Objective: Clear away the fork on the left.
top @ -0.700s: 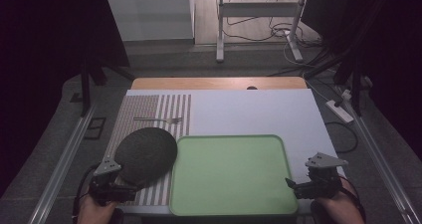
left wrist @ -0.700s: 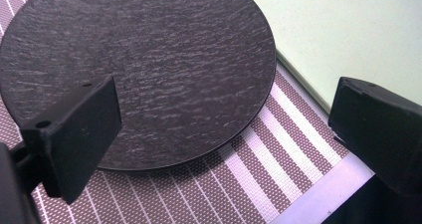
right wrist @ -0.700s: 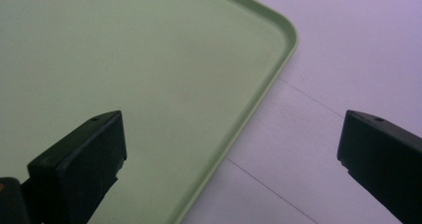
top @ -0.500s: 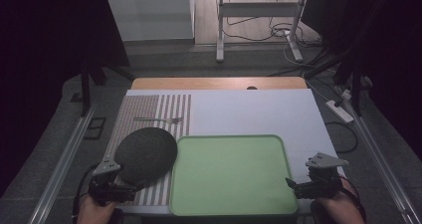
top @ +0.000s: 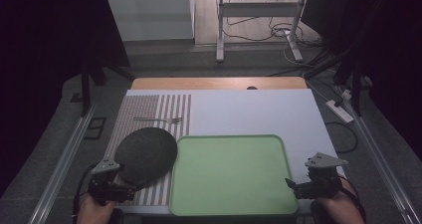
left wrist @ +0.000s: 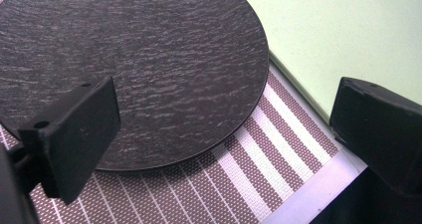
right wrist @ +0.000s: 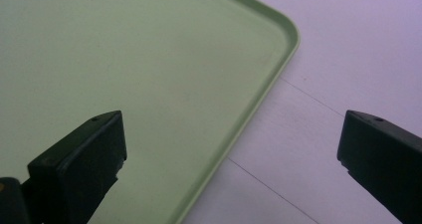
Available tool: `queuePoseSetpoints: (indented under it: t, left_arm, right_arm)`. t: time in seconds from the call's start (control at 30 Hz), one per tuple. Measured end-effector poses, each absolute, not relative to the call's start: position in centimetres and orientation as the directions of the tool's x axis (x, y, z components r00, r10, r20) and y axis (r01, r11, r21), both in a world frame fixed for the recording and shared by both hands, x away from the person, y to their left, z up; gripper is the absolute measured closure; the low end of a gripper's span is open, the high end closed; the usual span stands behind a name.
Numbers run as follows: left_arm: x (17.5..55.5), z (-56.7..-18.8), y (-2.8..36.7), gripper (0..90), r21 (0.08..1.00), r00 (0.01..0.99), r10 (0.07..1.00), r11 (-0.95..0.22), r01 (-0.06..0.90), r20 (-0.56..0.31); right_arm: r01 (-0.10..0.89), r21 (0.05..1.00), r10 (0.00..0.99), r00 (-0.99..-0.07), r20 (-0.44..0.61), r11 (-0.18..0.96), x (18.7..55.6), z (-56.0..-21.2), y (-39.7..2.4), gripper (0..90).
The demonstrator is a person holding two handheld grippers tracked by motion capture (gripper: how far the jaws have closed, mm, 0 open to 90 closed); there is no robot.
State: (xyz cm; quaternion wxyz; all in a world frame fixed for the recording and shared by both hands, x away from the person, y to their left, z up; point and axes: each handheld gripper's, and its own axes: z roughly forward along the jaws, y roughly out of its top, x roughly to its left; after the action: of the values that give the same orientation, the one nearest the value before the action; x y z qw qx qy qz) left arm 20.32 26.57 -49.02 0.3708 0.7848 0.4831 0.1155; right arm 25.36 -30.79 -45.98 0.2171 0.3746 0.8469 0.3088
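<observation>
Both grippers' jaws stand apart and empty: left gripper [top: 130, 185] beside dark plate [top: 146, 153] on the striped placemat [top: 164, 109], right gripper [top: 293, 184] at the green tray [top: 229, 174]'s near right corner; a fork [top: 158, 119] lies behind the plate.

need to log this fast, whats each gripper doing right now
Left gripper: open, holding nothing, jaws over the near edge of the dark plate.
Right gripper: open, holding nothing, jaws astride the rim of the green tray.
</observation>
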Motion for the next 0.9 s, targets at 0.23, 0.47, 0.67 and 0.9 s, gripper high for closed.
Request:
queuePoseSetpoints:
  t: [0.23,0.47,0.67,0.9]
  left_arm:
    - [20.6,-48.9,26.2,0.0,0.693,0.523,0.832,-0.266,0.670,-0.186]
    - [21.4,-48.4,25.7,0.0,0.705,0.528,0.833,-0.273,0.654,-0.167]
    - [22.2,-48.6,25.7,0.0,0.706,0.546,0.820,-0.284,0.648,-0.172]
    - [22.8,-48.9,25.7,0.0,0.717,0.574,0.795,-0.283,0.637,-0.196]
  right_arm:
    - [0.499,0.680,0.761,-0.634,-0.136,0.537,25.4,-46.0,-30.7,0.0]
    - [0.495,0.670,0.754,-0.639,-0.151,0.553,25.3,-46.1,-30.5,0.0]
    - [0.491,0.666,0.747,-0.647,-0.154,0.562,25.3,-46.1,-30.4,0.0]
    - [0.490,0.664,0.745,-0.649,-0.155,0.564,25.3,-46.1,-30.4,0.0]
